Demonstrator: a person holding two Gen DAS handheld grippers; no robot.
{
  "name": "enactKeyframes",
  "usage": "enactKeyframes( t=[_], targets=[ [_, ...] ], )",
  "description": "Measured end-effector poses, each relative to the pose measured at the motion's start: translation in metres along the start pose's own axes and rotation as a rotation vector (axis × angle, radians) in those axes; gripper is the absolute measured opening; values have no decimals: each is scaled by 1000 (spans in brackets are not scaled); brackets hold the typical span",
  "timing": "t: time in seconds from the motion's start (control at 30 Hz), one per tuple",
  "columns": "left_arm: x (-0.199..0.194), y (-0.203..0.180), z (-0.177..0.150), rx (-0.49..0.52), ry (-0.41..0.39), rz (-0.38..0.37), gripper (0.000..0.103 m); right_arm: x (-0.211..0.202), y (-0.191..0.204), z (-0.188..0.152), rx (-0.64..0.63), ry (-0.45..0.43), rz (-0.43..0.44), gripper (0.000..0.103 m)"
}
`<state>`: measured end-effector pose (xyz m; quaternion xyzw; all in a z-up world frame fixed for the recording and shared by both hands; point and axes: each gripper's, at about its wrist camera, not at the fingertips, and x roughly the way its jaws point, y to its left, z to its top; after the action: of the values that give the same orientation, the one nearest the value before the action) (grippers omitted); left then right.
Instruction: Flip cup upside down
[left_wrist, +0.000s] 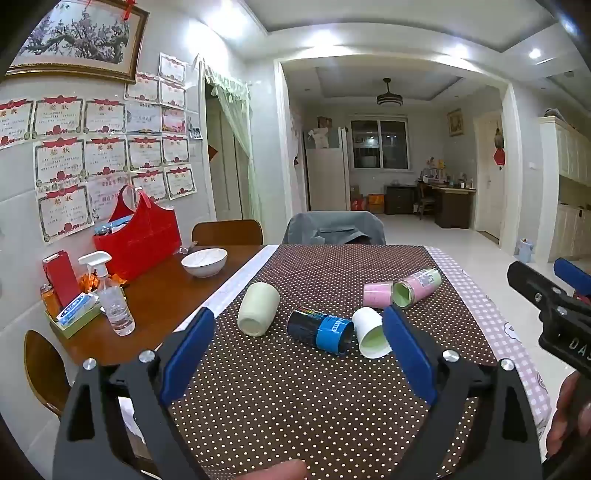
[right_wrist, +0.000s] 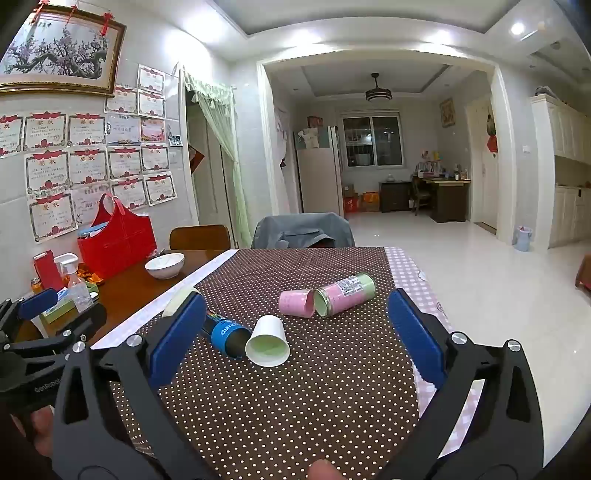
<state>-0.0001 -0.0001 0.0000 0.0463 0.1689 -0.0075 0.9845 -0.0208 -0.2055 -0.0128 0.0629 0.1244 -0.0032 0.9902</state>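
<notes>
Dining table (left_wrist: 159, 295), dark wood, overlaid by a brown cloth with white dots (left_wrist: 314, 391) and, beyond its right edge, a pink checked cloth (left_wrist: 491, 314).

Item 1. Left gripper (left_wrist: 297, 356): black frame, blue pads, jaws spread wide with nothing between them; held above the near end of the dotted cloth. Its blue pad also shows at the left edge of the right wrist view.

Item 2. Right gripper (right_wrist: 295, 334): same build, jaws likewise spread wide and holding nothing; also above the near end of the cloth, to the right of item 1.

Item 3. White paper cup (right_wrist: 267, 347), pale green inside, lying on its side with the mouth toward the cameras; near the middle of the cloth, ahead of both grippers and touched by neither.

Item 4. Black and blue can (left_wrist: 320, 330), on its side, end against the paper cup's left flank (contact appears likely, not certain).

Item 5. Cream cup (left_wrist: 258, 308), on its side, base toward the camera, left of the can and apart from it.

Item 6. Pink cup (right_wrist: 295, 302) and pink-and-green labelled can (right_wrist: 343, 293), both on their sides, adjoining, farther back and to the right.

Item 7. On bare wood at left: white bowl (left_wrist: 204, 261), clear spray bottle (left_wrist: 112, 295), red bag (left_wrist: 138, 240).

Item 8. Chair draped in grey cloth (left_wrist: 334, 227) at the far end of the table; certificates (left_wrist: 99, 147) on the left wall.
</notes>
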Motion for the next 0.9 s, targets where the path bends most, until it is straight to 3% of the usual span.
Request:
enactKeyframes(
  t=[0.9],
  targets=[
    [5,-3,-1,8,-1,3,90,6,1,8,-17,-6,-1,97]
  ],
)
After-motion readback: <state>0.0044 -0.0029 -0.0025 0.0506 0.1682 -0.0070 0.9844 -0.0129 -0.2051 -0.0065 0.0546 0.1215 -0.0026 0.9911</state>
